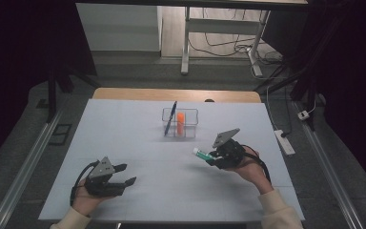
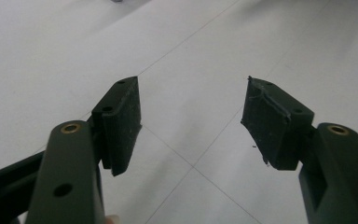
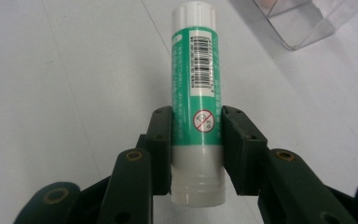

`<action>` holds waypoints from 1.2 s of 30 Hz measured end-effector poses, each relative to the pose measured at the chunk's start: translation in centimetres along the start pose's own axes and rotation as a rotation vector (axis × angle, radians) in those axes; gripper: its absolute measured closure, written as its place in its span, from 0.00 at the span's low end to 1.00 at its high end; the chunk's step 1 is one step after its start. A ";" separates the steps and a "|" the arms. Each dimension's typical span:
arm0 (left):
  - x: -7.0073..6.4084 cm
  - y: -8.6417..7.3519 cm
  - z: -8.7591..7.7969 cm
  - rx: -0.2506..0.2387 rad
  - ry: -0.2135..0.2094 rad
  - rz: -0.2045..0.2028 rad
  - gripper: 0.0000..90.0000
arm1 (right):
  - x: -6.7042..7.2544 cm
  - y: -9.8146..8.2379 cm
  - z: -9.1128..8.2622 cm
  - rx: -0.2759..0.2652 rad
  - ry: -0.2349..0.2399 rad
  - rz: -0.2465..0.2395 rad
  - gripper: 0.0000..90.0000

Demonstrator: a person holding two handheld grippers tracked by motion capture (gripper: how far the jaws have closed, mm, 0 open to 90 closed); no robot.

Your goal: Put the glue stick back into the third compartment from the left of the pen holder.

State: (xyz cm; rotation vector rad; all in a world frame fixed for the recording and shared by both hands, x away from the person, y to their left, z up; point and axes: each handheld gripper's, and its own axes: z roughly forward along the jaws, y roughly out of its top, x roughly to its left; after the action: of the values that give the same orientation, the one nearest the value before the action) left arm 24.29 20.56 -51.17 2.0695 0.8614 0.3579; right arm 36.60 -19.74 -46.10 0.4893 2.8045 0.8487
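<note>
The right claw (image 1: 208, 156) was clamped on a green and white glue stick (image 1: 201, 153), its two pads pressing the tube low on the body, just above the white base, as the right gripper view made plain (image 3: 193, 84). The stick's long axis ran straight out along the jaws, so that the capped end led and the base sat back between the pads. Seen from the high view, the tube was lifted off the white table (image 1: 138, 138) and pointed toward the table's left, while the clear organiser box (image 1: 179, 123) stood beyond it, farther from the person and a little toward that same side, near but apart from it. That box already held a blue pen (image 1: 171, 117) leaning on its left wall and an orange stick (image 1: 180, 123) standing upright; a corner of its clear wall (image 3: 303, 23) showed up and to the right of the cap in the right gripper view. The right hand was much the nearer to the box, so the drop would probably fall to it, after swinging the cap away from the person and tipping the tube upright over the rim. The left claw (image 1: 127, 174) rested low at the table's near left, jaws spread wide with nothing between them, its pads (image 2: 121, 123) over bare table, well apart from the box.
</note>
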 end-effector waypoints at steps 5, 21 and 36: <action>-0.1 0.1 0.0 -0.002 0.004 -0.002 0.41 | 0.3 0.2 0.3 -0.001 0.006 -0.015 0.72; -1.0 1.8 0.6 -0.002 -0.008 0.036 0.41 | 1.8 1.6 1.9 0.006 0.039 -0.051 0.72; -1.8 2.9 1.6 0.026 -0.027 0.075 0.41 | 2.9 2.7 3.1 -0.012 0.072 -0.066 0.72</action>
State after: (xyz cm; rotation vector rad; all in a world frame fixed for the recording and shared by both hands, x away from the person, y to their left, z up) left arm 25.12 17.24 -49.73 2.1297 0.7777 0.3597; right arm 35.34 -14.99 -47.34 0.3687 2.8612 0.8858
